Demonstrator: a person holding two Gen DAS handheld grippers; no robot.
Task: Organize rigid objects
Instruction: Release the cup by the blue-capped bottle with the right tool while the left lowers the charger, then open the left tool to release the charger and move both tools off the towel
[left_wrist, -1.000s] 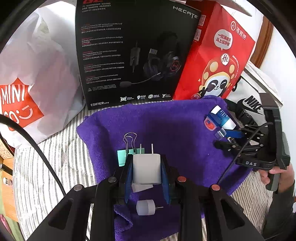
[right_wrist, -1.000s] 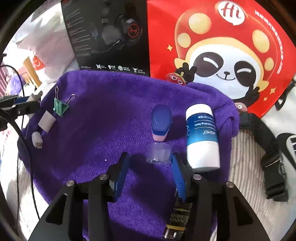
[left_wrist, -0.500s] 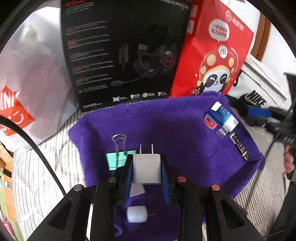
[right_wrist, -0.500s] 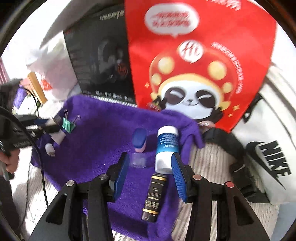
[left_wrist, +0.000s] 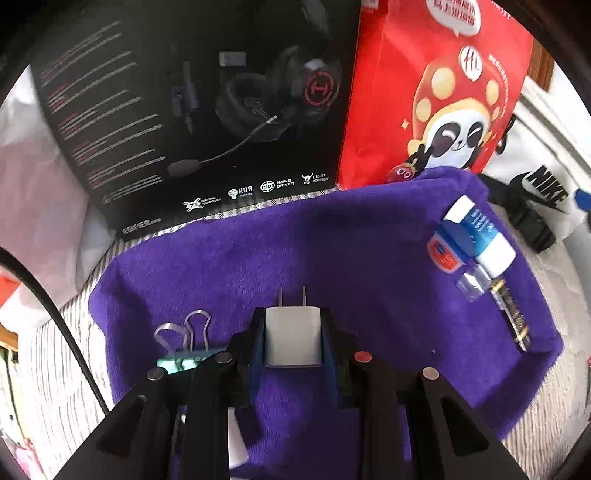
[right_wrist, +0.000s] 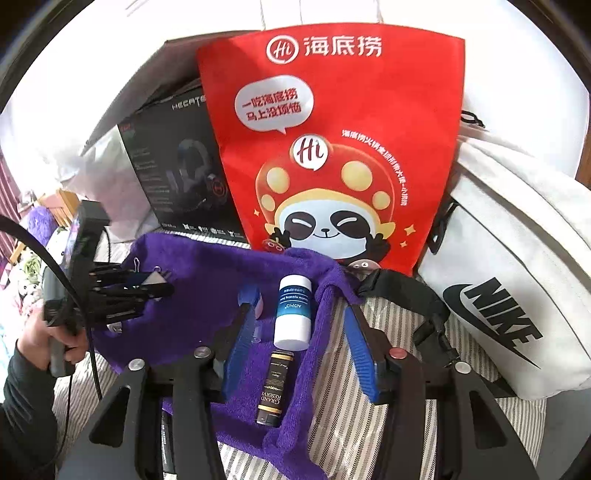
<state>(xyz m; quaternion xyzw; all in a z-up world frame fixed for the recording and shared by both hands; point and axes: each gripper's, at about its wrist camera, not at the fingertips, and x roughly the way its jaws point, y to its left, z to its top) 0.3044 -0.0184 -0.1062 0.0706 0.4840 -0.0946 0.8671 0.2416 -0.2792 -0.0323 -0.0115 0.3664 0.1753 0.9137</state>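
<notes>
**Q:** Fingers first: what are they doing?

**A:** Left gripper (left_wrist: 293, 341) pinches a white plug adapter (left_wrist: 293, 335) between its blue pads, prongs pointing forward, above a purple towel (left_wrist: 332, 251). Right gripper (right_wrist: 295, 343) has its fingers spread wide, holding nothing.

**Q:** Where are the other objects?

**A:** On the towel's right side lie a white-and-blue bottle (right_wrist: 293, 314), a dark tube (right_wrist: 272, 387) just below it, and a small blue-capped container (left_wrist: 448, 245) beside the bottle. A green binder clip (left_wrist: 184, 347) rests left of the adapter.
</notes>
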